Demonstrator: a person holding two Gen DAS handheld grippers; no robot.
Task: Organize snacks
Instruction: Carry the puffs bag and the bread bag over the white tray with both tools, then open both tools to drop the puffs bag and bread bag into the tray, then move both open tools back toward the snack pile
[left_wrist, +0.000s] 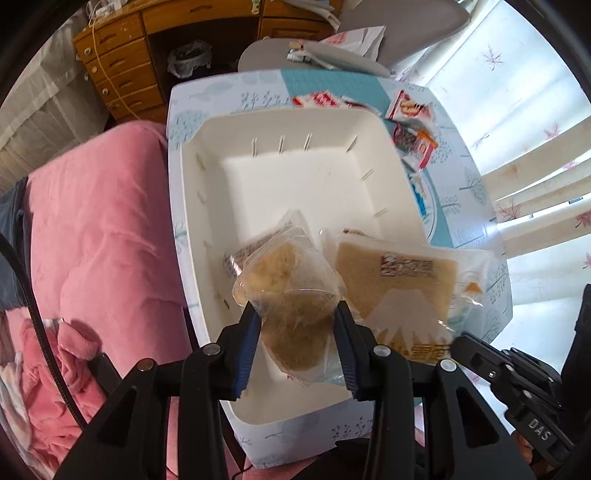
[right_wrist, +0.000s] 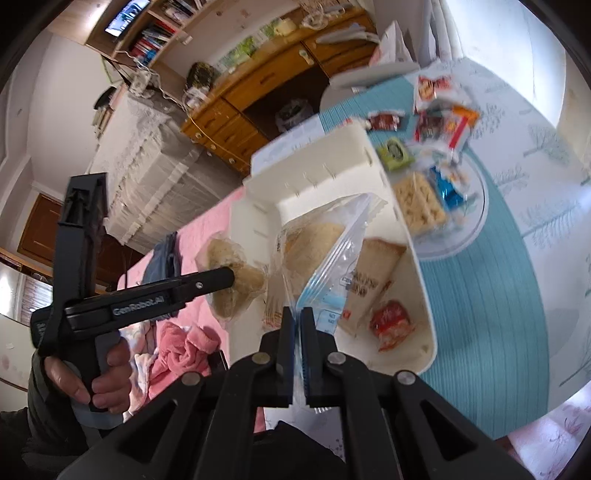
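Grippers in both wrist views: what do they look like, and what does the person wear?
Both are black plastic scissor-style tools with silver pivot rivets and blue ribbed pads on the fingers. The left gripper, seen from the right wrist view, carries white "GenRobot.AI" lettering and a grey handle. The right gripper shows "DAS" lettering. A dark sleeve covers the left forearm.

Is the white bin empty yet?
No. The white bin already holds a red snack pack and a tan sandwich pack.

Both wrist fisheyes peer steeply down, close over the shared white bin (left_wrist: 207, 155) on the table (right_wrist: 498, 295).
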